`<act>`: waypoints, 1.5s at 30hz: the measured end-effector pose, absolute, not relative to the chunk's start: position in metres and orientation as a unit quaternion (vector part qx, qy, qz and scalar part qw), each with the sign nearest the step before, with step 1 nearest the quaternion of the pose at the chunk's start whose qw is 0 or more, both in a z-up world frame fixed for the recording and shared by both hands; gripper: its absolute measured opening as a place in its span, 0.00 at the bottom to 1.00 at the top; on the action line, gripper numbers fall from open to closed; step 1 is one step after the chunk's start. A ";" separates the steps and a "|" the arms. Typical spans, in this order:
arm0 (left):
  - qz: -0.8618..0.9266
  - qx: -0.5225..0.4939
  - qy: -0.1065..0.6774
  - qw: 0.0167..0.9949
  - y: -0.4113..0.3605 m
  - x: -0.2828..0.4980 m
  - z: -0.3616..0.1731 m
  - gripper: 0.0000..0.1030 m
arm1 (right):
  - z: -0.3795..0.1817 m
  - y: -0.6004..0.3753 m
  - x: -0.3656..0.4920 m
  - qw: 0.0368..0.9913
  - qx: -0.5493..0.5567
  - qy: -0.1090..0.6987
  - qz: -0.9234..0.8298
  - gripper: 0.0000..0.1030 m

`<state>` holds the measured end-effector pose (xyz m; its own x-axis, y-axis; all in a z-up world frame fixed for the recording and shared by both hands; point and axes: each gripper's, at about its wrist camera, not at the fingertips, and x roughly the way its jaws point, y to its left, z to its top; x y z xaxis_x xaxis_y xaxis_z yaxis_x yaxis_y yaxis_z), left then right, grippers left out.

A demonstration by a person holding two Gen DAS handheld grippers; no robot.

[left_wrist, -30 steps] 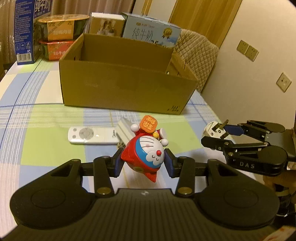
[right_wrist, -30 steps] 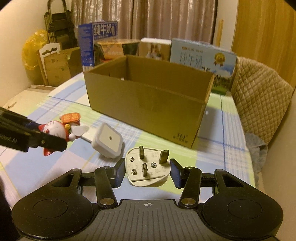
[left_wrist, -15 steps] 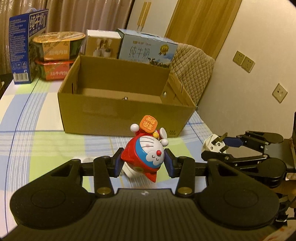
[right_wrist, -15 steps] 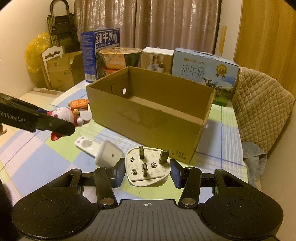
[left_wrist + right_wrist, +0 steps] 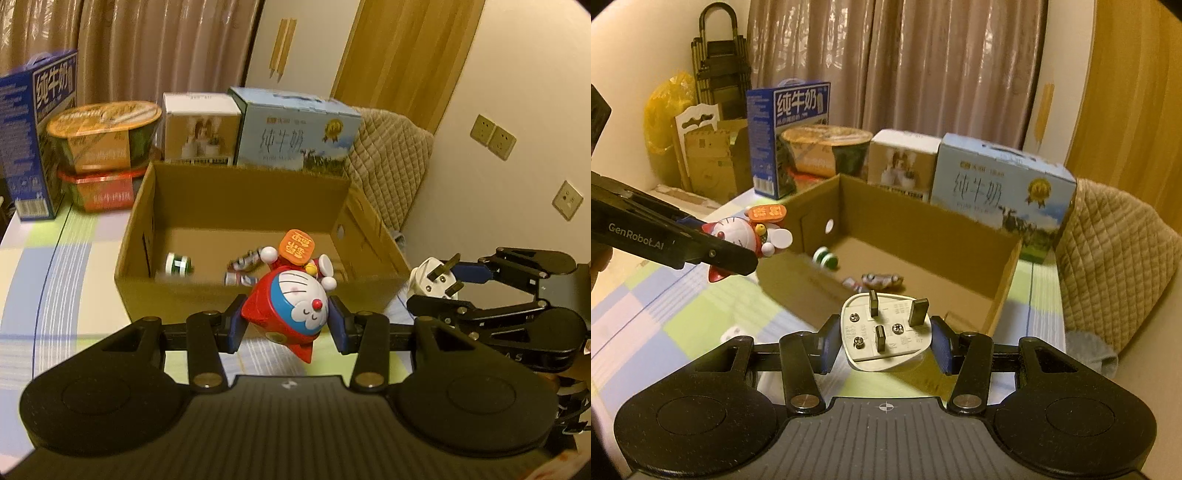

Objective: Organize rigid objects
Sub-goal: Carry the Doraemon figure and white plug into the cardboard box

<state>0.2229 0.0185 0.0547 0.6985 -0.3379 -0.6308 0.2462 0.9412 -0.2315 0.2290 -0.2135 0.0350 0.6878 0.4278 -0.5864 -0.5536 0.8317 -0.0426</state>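
Here the left gripper (image 5: 286, 325) is clamped on the red and blue cat figurine (image 5: 291, 302), its pads pressed against the toy's two sides, and the toy hangs tilted in the air just short of the near wall of the cardboard box (image 5: 184, 291). Its orange sign points toward the box mouth. The box stands open-topped near the far edge of the table (image 5: 48, 280), and small things already lie on its floor (a green and white roll and some wrapped pieces, blurred).

To the right, the right gripper (image 5: 884, 338) is closed on the white three-pin plug (image 5: 884, 330), held by its flat sides with the pins pointing forward at the box. The plug sits at the box's near right corner, also off the table.

Both loads lie on the near side of the box, with the opening ahead and a little below each claw. I judge the plug slightly closer to the rim, so either hand needs only a short forward carry over the wall before letting go.
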 end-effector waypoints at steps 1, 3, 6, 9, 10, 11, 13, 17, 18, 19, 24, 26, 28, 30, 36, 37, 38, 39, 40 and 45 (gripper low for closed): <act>-0.158 -0.063 0.352 0.920 0.019 0.229 0.057 0.39 | 0.037 -0.212 0.236 0.912 -0.108 0.289 0.270 0.46; -0.156 -0.057 0.350 0.922 0.019 0.244 0.061 0.39 | 0.041 -0.210 0.251 0.912 -0.105 0.289 0.271 0.46; -0.153 -0.052 0.350 0.923 0.021 0.270 0.064 0.39 | 0.045 -0.207 0.278 0.913 -0.101 0.291 0.267 0.46; -0.150 -0.048 0.354 0.922 0.022 0.296 0.064 0.39 | 0.045 -0.207 0.311 0.914 -0.082 0.305 0.255 0.46; -0.150 -0.049 0.358 0.920 0.022 0.303 0.062 0.39 | 0.044 -0.208 0.323 0.913 -0.069 0.314 0.250 0.46; -0.150 -0.051 0.361 0.919 0.022 0.311 0.060 0.39 | 0.042 -0.208 0.334 0.912 -0.058 0.323 0.245 0.46; -0.151 -0.054 0.369 0.916 0.020 0.324 0.055 0.39 | 0.036 -0.210 0.355 0.910 -0.041 0.339 0.233 0.46; -0.142 -0.051 0.389 0.909 0.017 0.349 0.036 0.39 | 0.021 -0.210 0.381 0.903 -0.021 0.369 0.220 0.46; -0.139 -0.053 0.394 0.907 0.017 0.354 0.030 0.39 | 0.017 -0.209 0.385 0.901 -0.018 0.375 0.218 0.46; -0.134 -0.053 0.400 0.905 0.017 0.360 0.024 0.39 | 0.012 -0.208 0.388 0.898 -0.016 0.381 0.217 0.46; -0.114 -0.056 0.425 0.896 0.022 0.384 -0.002 0.39 | -0.006 -0.201 0.403 0.890 -0.003 0.403 0.212 0.46; -0.108 -0.053 0.427 0.896 0.022 0.390 -0.007 0.39 | -0.011 -0.199 0.410 0.888 0.005 0.409 0.210 0.46; -0.102 -0.053 0.427 0.897 0.022 0.397 -0.012 0.39 | -0.015 -0.196 0.419 0.887 0.009 0.414 0.206 0.46; -0.098 -0.059 0.431 0.895 0.022 0.403 -0.018 0.39 | -0.019 -0.193 0.428 0.885 0.013 0.419 0.201 0.46; -0.088 -0.068 0.441 0.891 0.023 0.417 -0.035 0.39 | -0.032 -0.188 0.448 0.878 0.029 0.436 0.194 0.46; -0.086 -0.071 0.443 0.890 0.024 0.418 -0.037 0.39 | -0.035 -0.189 0.451 0.877 0.035 0.440 0.190 0.46; -0.082 -0.076 0.444 0.889 0.025 0.420 -0.039 0.39 | -0.037 -0.190 0.455 0.875 0.040 0.444 0.186 0.46; -0.079 -0.081 0.445 0.889 0.026 0.421 -0.040 0.39 | -0.039 -0.190 0.459 0.874 0.045 0.449 0.181 0.46; -0.078 -0.086 0.445 0.888 0.028 0.422 -0.042 0.39 | -0.040 -0.191 0.461 0.873 0.049 0.451 0.178 0.46; -0.075 -0.094 0.447 0.887 0.030 0.427 -0.047 0.39 | -0.045 -0.194 0.473 0.871 0.073 0.459 0.161 0.46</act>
